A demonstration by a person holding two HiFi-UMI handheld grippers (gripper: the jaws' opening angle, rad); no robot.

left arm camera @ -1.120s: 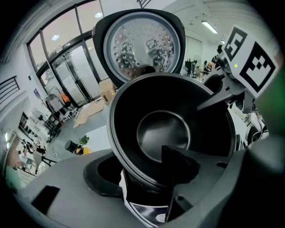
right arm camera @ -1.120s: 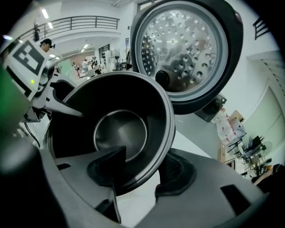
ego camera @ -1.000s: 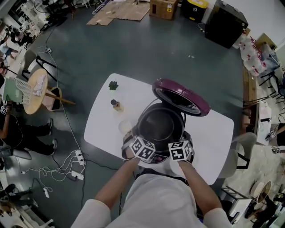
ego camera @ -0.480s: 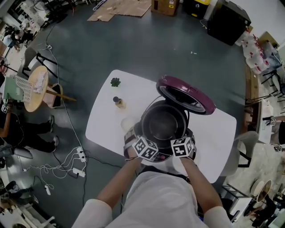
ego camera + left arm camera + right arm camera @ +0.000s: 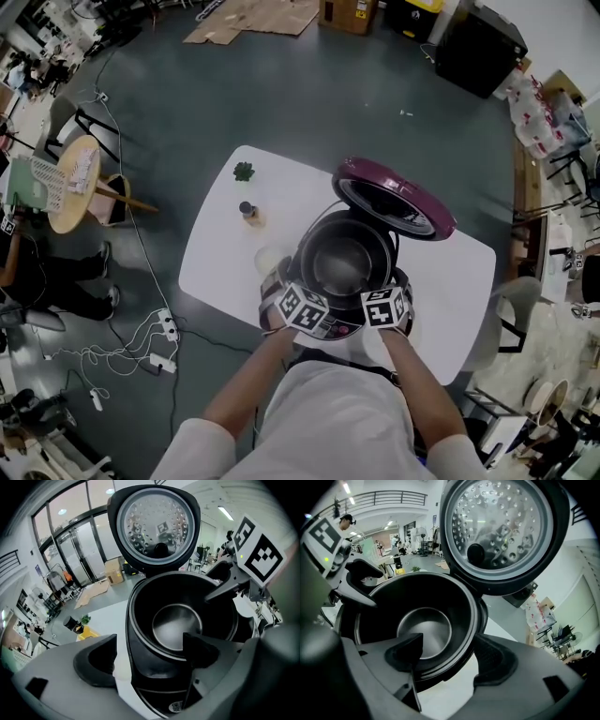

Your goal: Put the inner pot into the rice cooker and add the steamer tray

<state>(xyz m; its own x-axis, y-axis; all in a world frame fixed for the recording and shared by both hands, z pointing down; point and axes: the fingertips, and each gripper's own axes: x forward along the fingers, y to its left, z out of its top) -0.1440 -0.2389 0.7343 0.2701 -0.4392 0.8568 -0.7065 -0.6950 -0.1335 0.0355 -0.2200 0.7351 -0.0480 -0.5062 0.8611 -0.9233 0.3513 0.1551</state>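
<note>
The head view takes in the whole white table (image 5: 220, 253) from above: the rice cooker (image 5: 330, 330) stands at the near edge in mid-frame with its purple lid (image 5: 394, 199) swung up and back toward the upper right, and the inner pot (image 5: 343, 266) sits down inside the body, dark and with nothing in it. Only this view shows what lies left of the cooker: a pale round object (image 5: 268, 260) just beside it, too washed out to name, then a small bottle (image 5: 248, 214) and a little green plant (image 5: 244, 172) farther toward the upper left. It hides the jaws under the two marker cubes. The gripper views supply them. The left gripper (image 5: 150, 641) has just been opening, and its jaws stand released astride the cooker's left wall, one outside over the table, the other inside above the pot's floor, with a gap on both sides of the rim. The right gripper (image 5: 450, 641) has likewise just been opening and hangs slack across the right rim, one jaw within the pot, the other outside, neither pad pressing. Both gripper views also show the lid's underside, a dimpled metal plate with a dark knob, which the head view shows only as a thin edge
</note>
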